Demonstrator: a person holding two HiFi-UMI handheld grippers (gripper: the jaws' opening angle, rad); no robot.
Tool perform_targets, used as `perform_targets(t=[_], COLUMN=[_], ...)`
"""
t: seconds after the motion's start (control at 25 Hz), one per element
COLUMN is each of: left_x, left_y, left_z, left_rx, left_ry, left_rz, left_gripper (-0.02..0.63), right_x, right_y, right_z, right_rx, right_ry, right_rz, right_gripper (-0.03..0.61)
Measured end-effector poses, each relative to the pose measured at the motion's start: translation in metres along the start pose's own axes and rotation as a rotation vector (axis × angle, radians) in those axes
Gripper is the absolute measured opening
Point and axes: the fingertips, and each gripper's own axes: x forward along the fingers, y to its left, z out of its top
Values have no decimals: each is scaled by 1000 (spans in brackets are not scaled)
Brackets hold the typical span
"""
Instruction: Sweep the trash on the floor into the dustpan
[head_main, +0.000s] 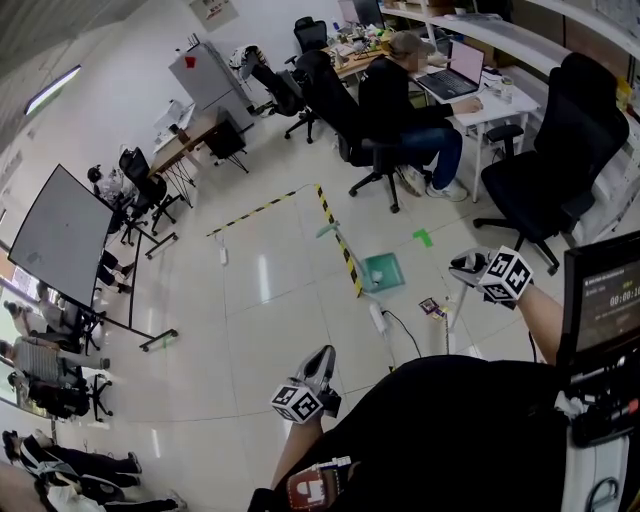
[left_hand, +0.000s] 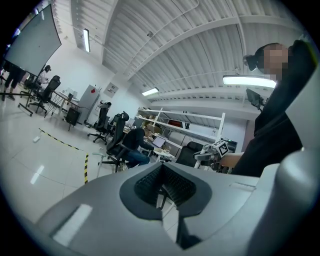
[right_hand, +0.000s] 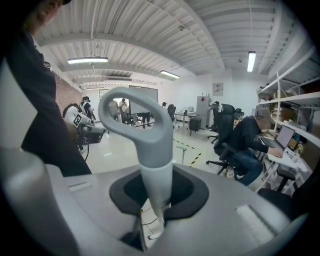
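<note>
2 grippers are in our hands. The left gripper has its 2 jaws pressed together with nothing between them, and its own view shows 2 dark ribbed pads meeting in a V inside smooth grey plastic. The right gripper has its 2 jaws pinching 1 broom handle. The handle is matte grey plastic, round in section, with an oval loop at its top and a paler, narrower pole below the jaws. In the head view that pole runs down toward the floor in front of us. Each gripper carries 1 cube with black-and-white square markers. We count 1 dustpan: pale green, flat and squarish, lying on the glossy white tiles just beside 1 line of yellow-and-black striped tape and well apart from both grippers. 1 small dark printed scrap of trash lies on the floor between the dustpan and the pole. 1 small green patch sits farther out, and we cannot tell whether it is scrap or tape. 1 white power strip with a black cable lies near the tape's end. 1 person in dark clothes sits on a black office chair at 1 white desk with 1 open laptop.
</note>
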Motion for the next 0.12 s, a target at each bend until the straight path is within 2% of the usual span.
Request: perform_targets(t=[0.12], left_x=[-1], left_y=[2], left_z=[8], left_rx=[1], left_ry=[-7], left_rz=[-1], left_gripper=[-5], right_x=[0], right_y=[-6], right_z=[8], right_rx=[-3], right_ry=[-3], right_rz=[-10], right_gripper=[48])
